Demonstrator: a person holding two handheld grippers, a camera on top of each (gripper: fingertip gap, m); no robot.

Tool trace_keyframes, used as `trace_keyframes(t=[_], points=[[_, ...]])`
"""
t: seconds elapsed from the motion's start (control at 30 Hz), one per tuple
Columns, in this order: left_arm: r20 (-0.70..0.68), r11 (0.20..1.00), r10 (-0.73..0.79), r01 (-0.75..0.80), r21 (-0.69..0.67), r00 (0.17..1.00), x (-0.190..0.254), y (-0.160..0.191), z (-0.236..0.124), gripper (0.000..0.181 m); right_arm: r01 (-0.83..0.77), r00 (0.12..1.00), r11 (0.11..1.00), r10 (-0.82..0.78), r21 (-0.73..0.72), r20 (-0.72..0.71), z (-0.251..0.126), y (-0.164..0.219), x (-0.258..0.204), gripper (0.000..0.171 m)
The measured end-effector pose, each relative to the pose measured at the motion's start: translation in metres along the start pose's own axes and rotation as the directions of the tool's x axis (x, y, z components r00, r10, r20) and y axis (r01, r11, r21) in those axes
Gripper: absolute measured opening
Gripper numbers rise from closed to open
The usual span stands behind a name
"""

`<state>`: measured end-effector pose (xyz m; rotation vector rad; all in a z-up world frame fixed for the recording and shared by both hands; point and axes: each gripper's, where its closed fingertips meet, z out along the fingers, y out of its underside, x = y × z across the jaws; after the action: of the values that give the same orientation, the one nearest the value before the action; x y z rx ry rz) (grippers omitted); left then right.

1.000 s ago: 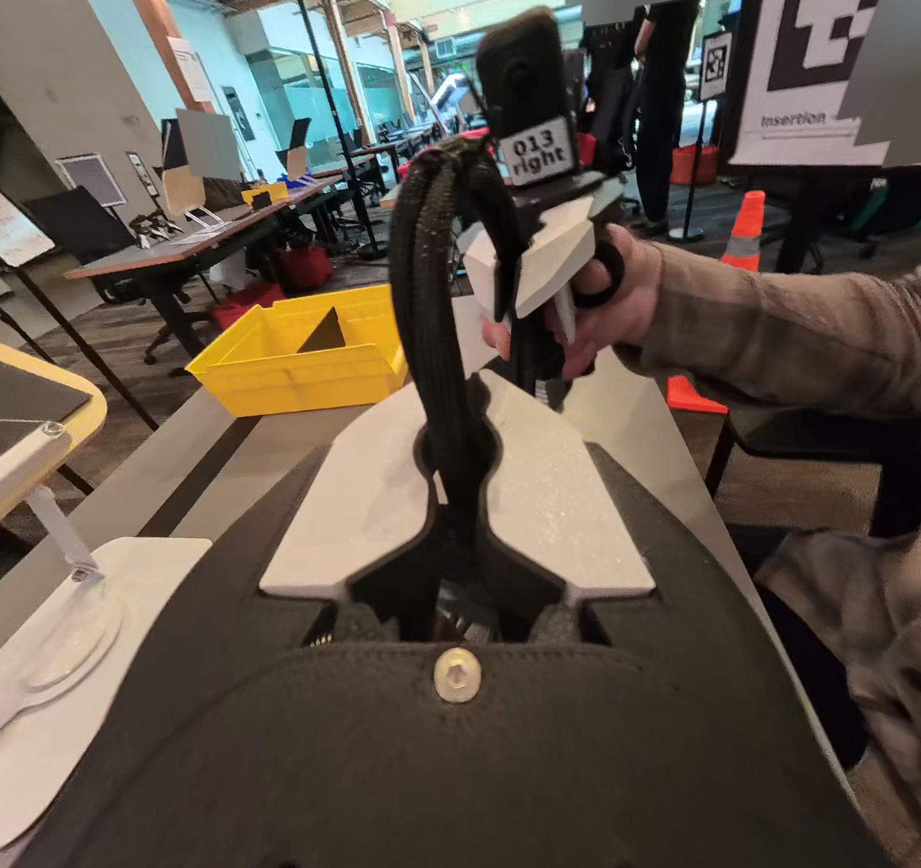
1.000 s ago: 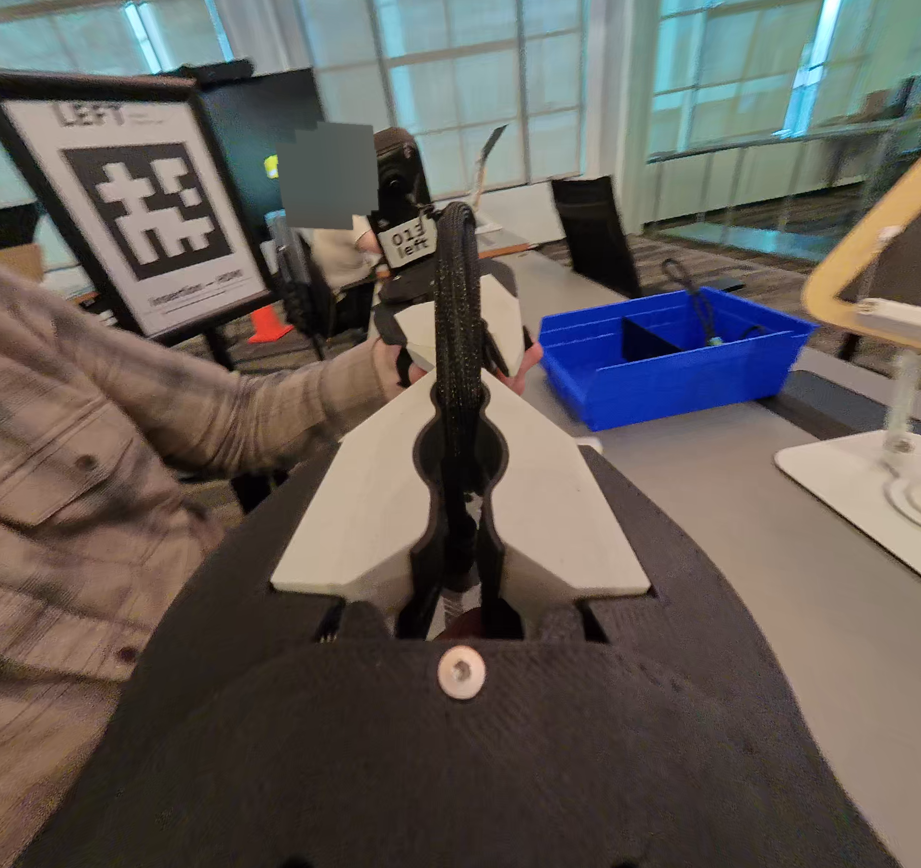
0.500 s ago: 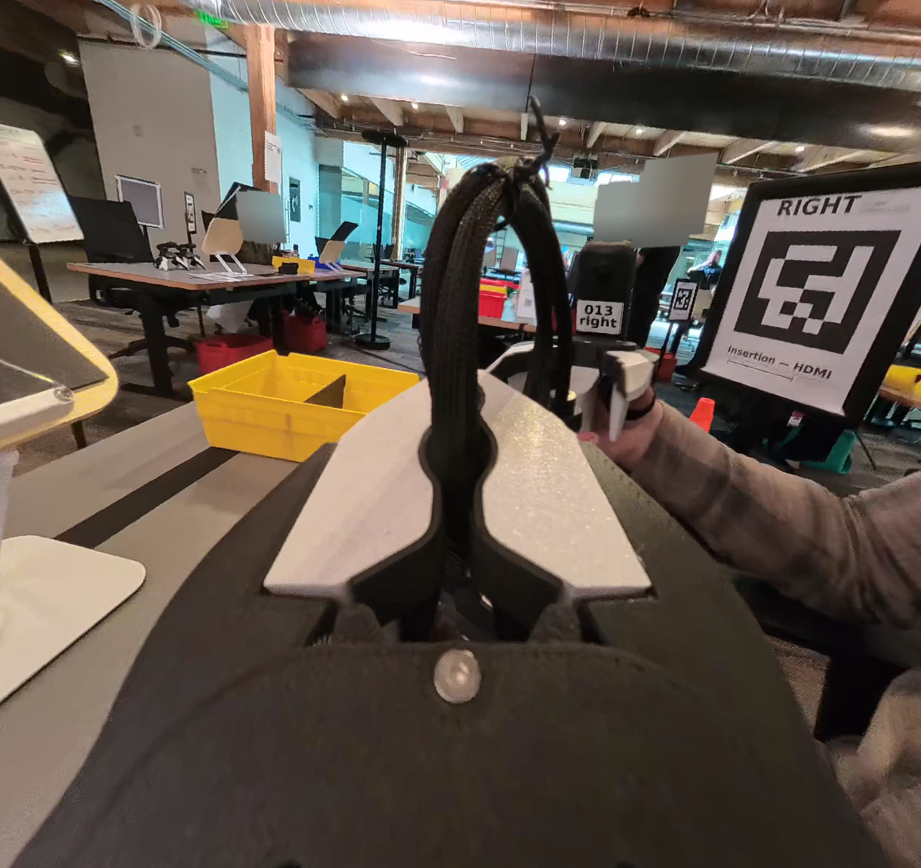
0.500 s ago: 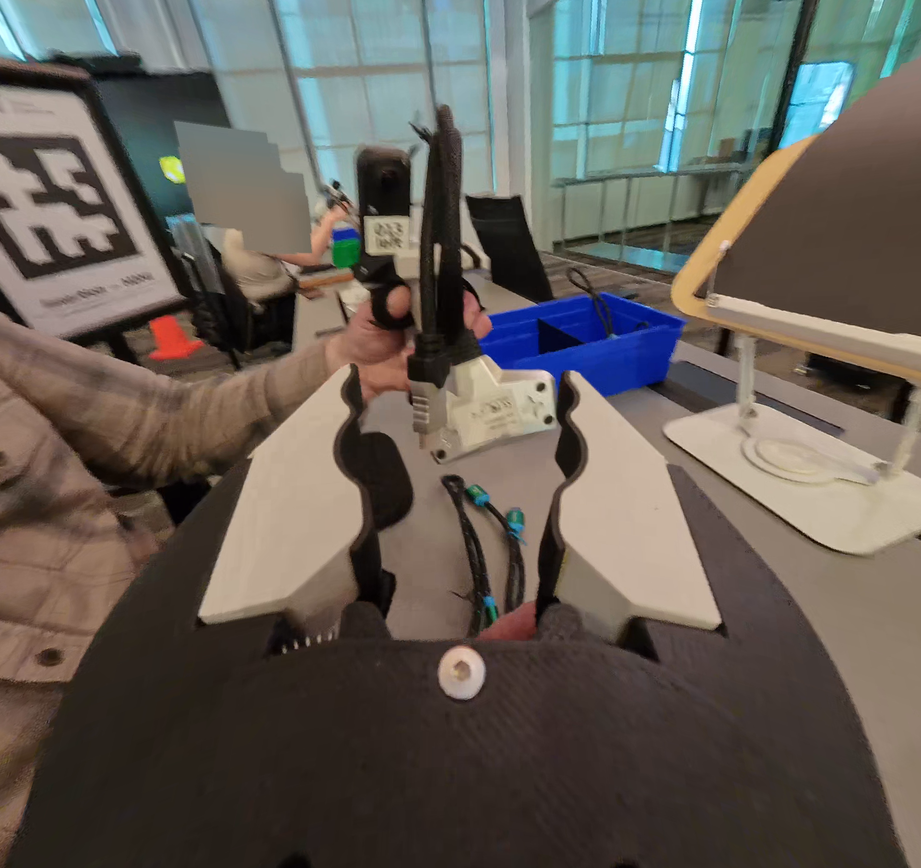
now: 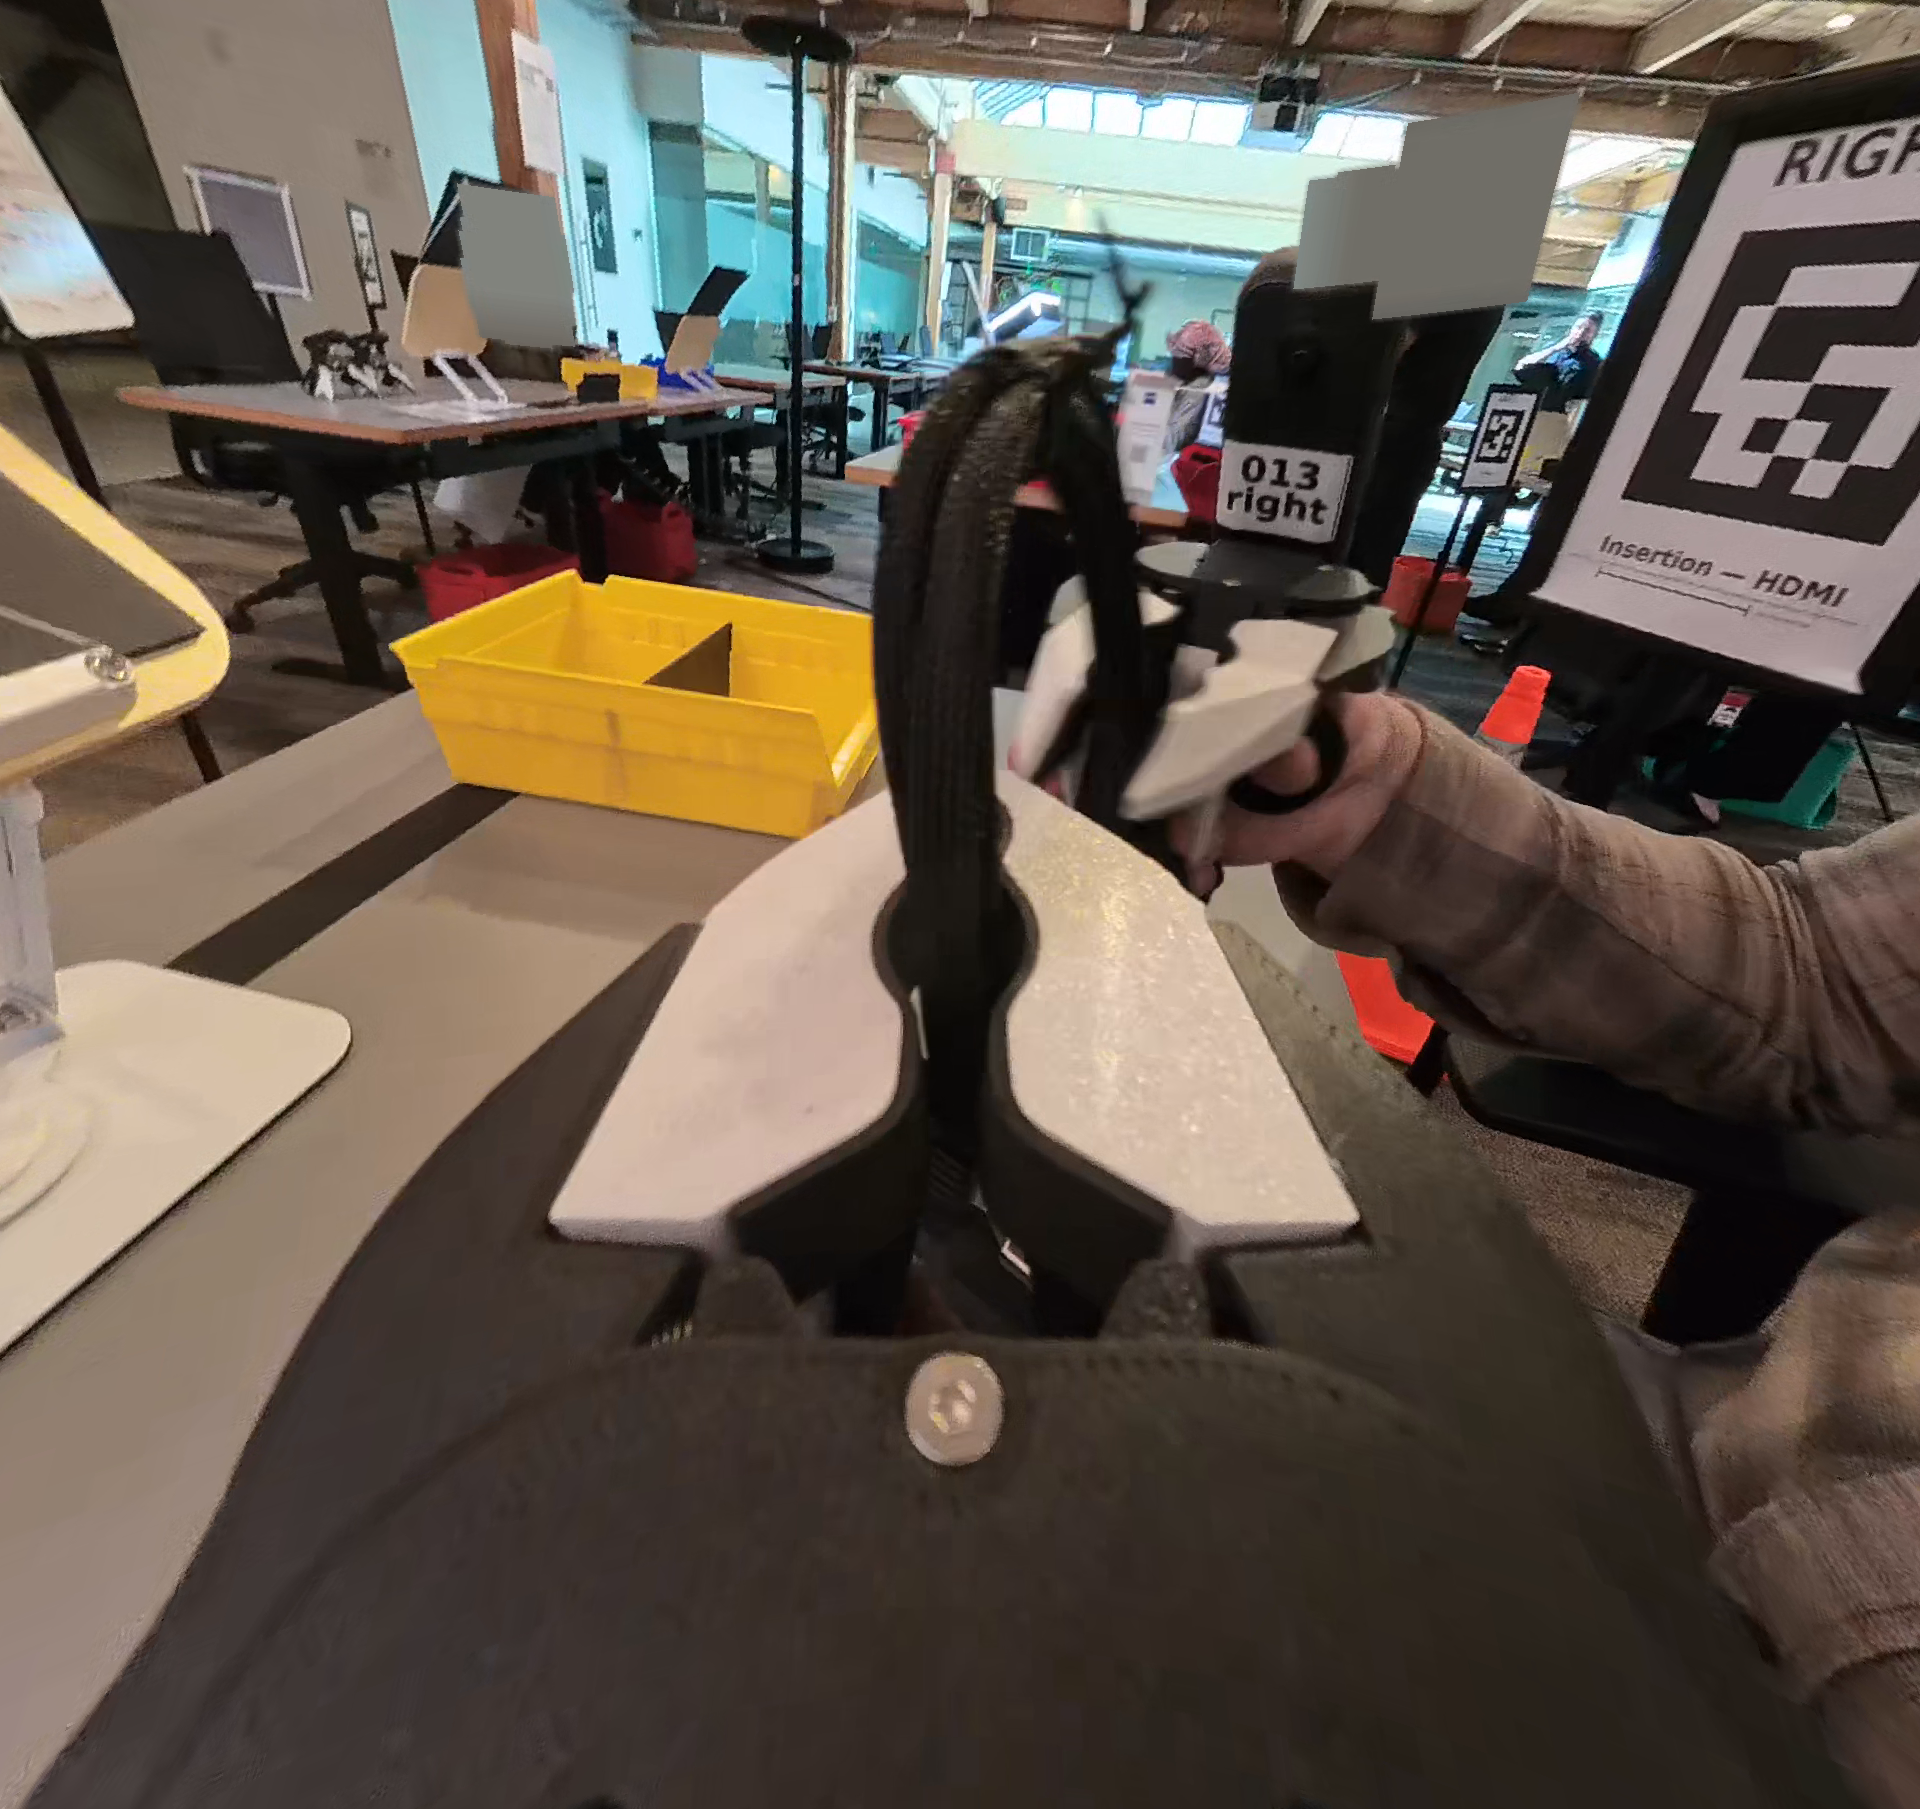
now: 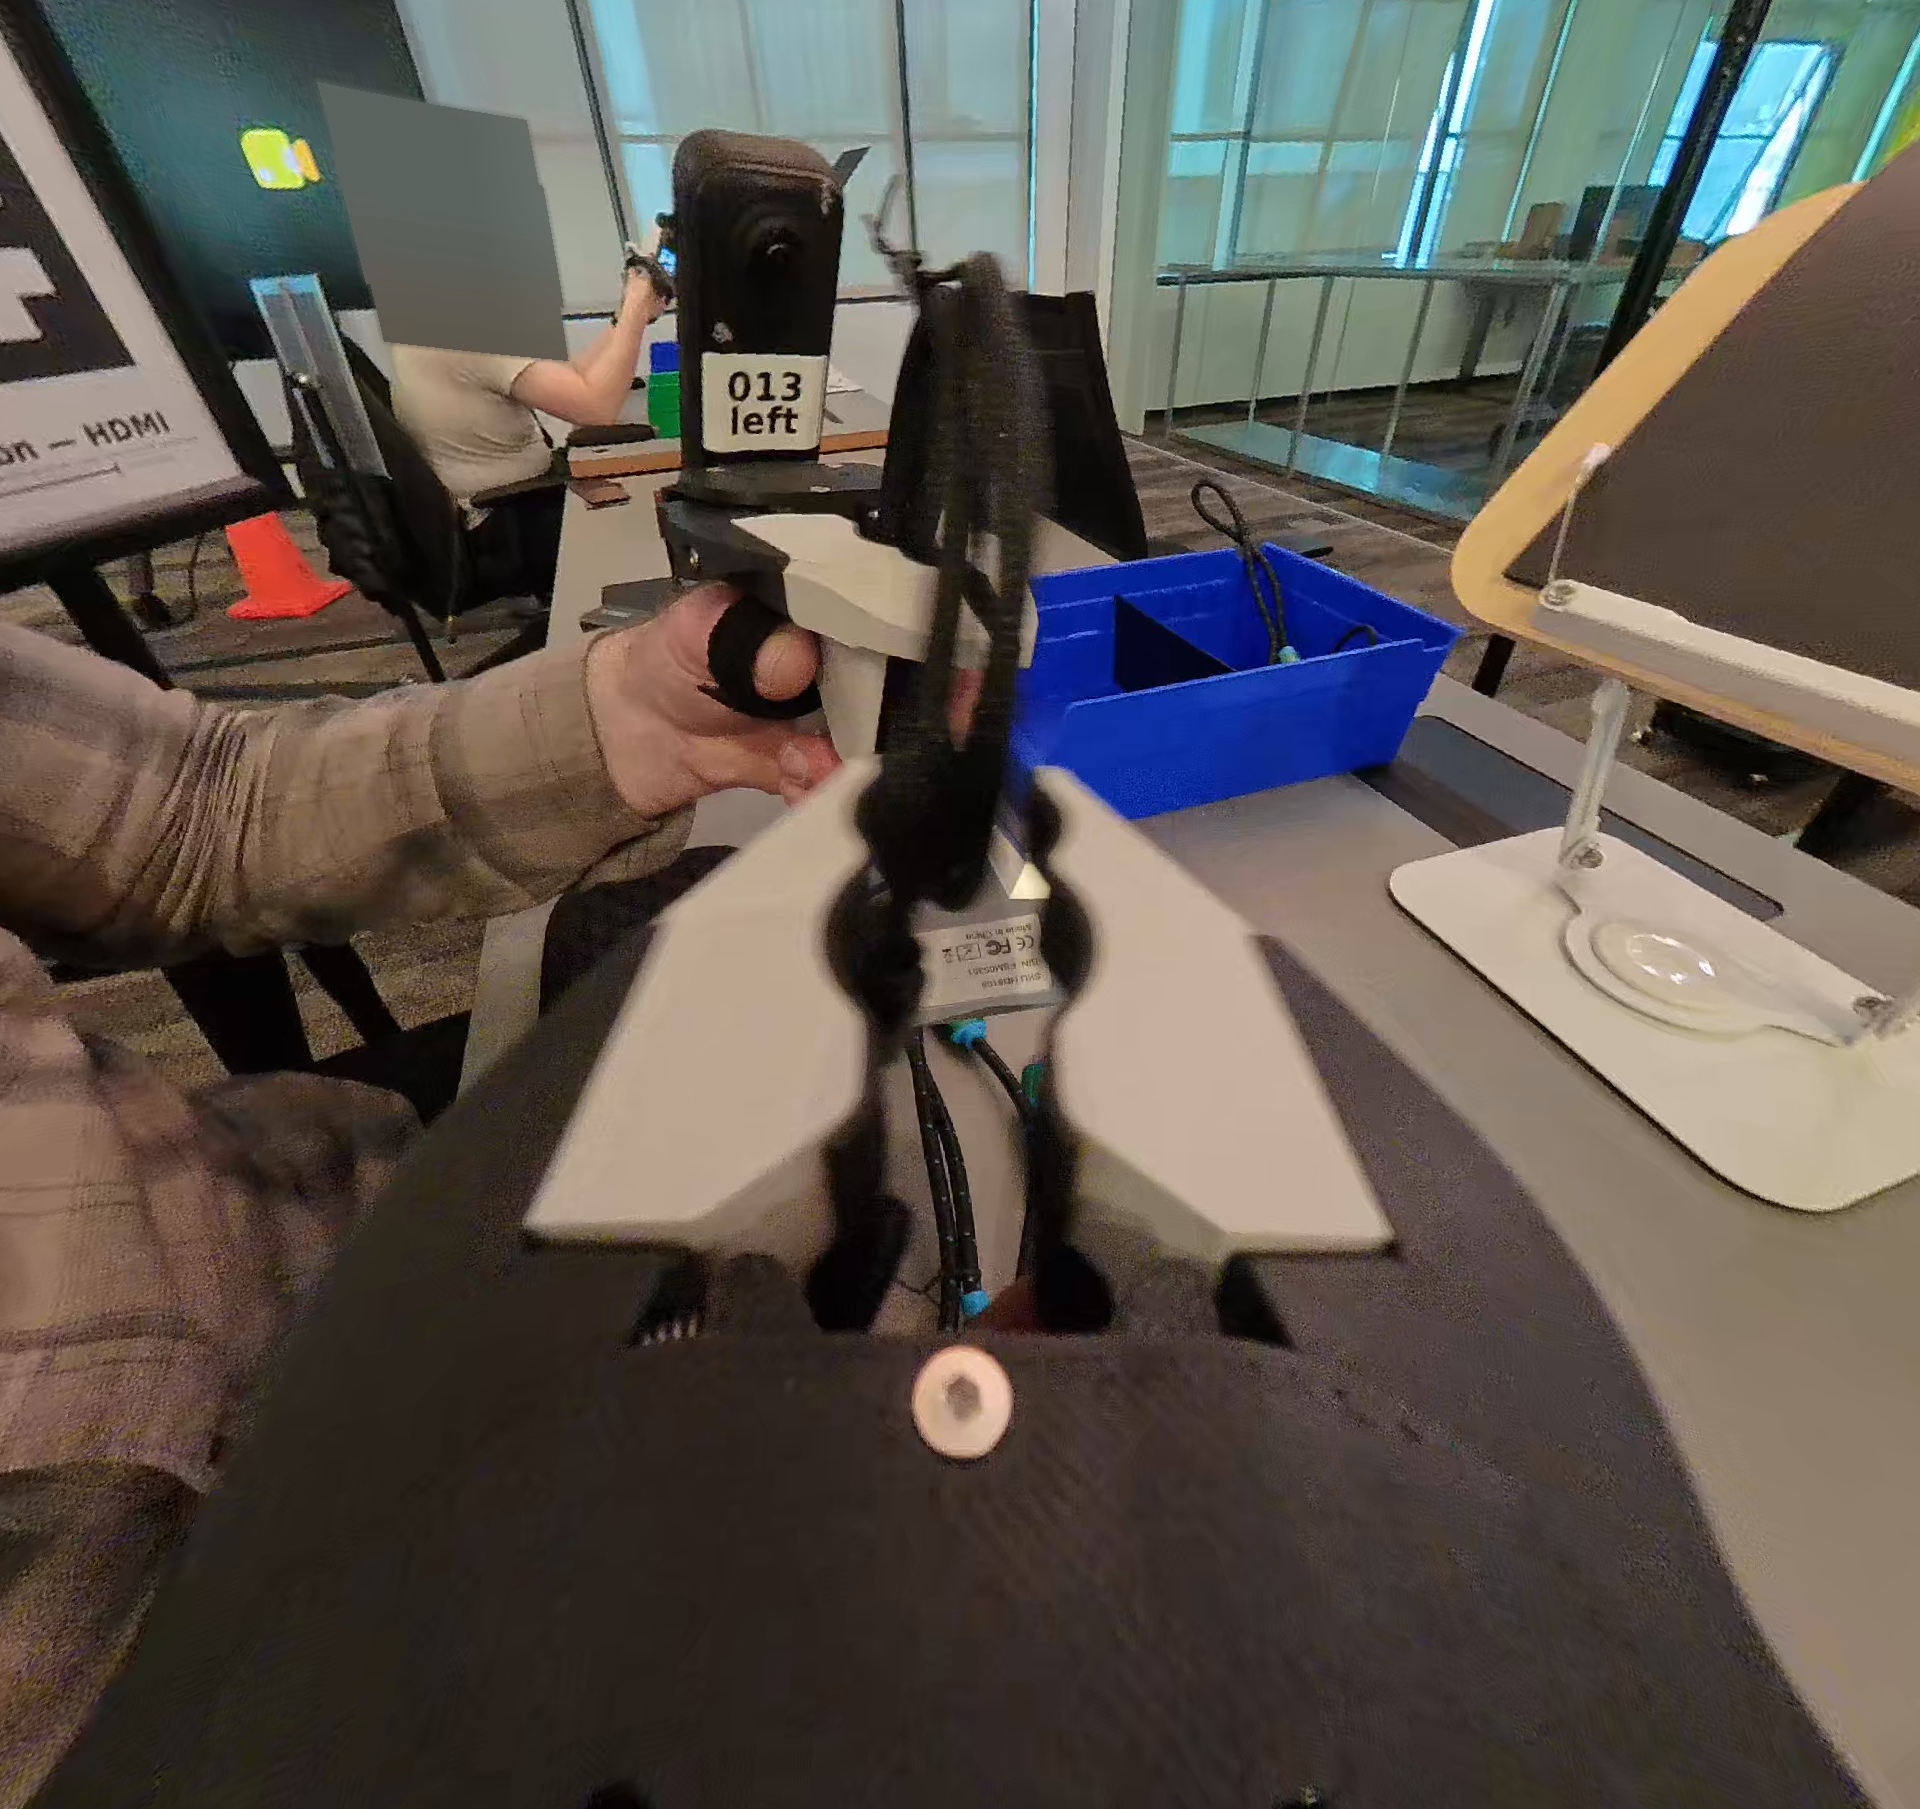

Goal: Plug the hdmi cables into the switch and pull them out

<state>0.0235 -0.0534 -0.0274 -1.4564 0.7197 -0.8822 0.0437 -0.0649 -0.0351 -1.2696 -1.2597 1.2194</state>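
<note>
**Braided cable bundle held up between two grippers**

The grey tabletop [image 6: 1558, 1292] carries a blue plastic bin [image 6: 1236, 710] and a yellow plastic bin [image 5: 634, 699]. Above it, the left gripper [image 5: 956, 928] has its white fingers [image 5: 779, 1063] clamped tight on a bundled black braided HDMI cable [image 5: 935, 637] arching upward. The right gripper [image 6: 951, 886] stands partly open around the same bundle; whether it grips is unclear. Just behind hangs a small grey HDMI switch box [image 6: 987, 970].
</note>
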Motion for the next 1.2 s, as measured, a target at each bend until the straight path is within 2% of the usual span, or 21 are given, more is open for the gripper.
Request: trace_keyframes(t=[0.03,0.2,0.33,0.43,0.57,0.83,1.03,1.2], points=[[0.008,1.0,-0.016,0.016,-0.002,1.0,-0.002,0.002,-0.001,0.005,-0.007,1.0,1.0,0.007,-0.002,-0.007,0.002,0.003,0.003,0.011],[0.068,0.985,-0.17,0.17,0.004,0.983,-0.027,0.027,-0.001,0.005,-0.137,0.99,0.991,0.137,-0.002,0.021,0.012,0.018,0.02,0.009],[0.082,0.957,-0.286,0.282,0.06,0.955,-0.047,0.048,0.002,0.007,-0.214,0.977,0.976,0.213,0.028,0.03,0.018,0.032,0.035,0.009],[0.09,0.943,-0.332,0.328,0.055,0.939,-0.056,0.062,0.003,0.033,-0.233,0.972,0.972,0.232,0.041,0.026,0.021,0.04,0.042,0.009],[0.101,0.934,-0.355,0.347,0.087,0.93,-0.067,0.064,-0.003,0.043,-0.259,0.966,0.964,0.259,0.065,0.004,0.015,0.045,0.056,0.009],[0.118,0.946,-0.323,0.317,0.068,0.939,-0.076,0.064,-0.015,0.04,-0.28,0.957,0.956,0.285,0.09,-0.057,-0.017,0.041,0.084,0.009],[0.125,0.952,-0.305,0.302,0.041,0.944,-0.081,0.068,-0.021,0.037,-0.25,0.961,0.966,0.239,-0.068,-0.139,-0.046,0.046,0.093,0.008],[0.116,0.948,-0.318,0.316,0.04,0.941,-0.084,0.073,-0.022,0.036,-0.24,0.958,0.962,0.214,-0.127,-0.189,-0.044,0.052,0.096,0.008]])
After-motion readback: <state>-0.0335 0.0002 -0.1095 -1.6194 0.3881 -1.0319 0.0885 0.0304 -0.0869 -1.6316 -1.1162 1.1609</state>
